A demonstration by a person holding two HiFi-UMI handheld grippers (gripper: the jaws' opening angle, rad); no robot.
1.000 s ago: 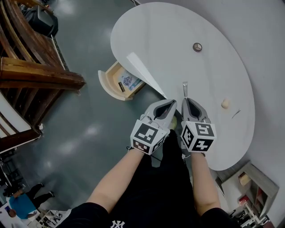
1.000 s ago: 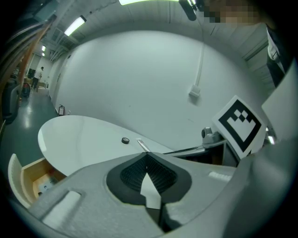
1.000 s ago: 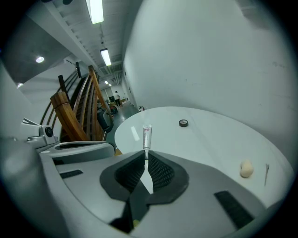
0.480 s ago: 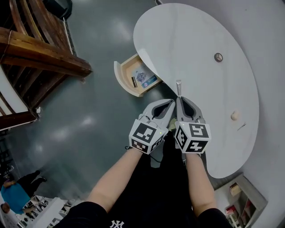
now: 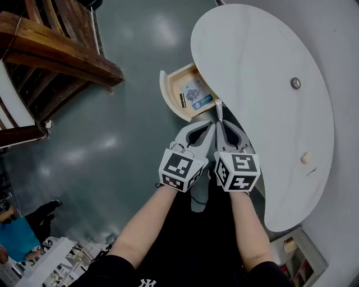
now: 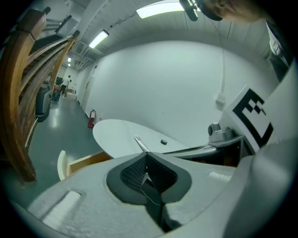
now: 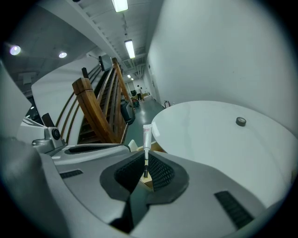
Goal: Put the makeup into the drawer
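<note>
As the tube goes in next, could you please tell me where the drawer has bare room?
The drawer has a bare strip between its curved front and the black stick. The packet fills the part nearest the table, so it is crowded there. The right tool holds the tube.

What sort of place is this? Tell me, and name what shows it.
Likely a big industrial-style hall or showroom, not a home: polished grey floor, long ceiling strip lights, and a large curved wooden structure near a white oval table with an open drawer.
</note>
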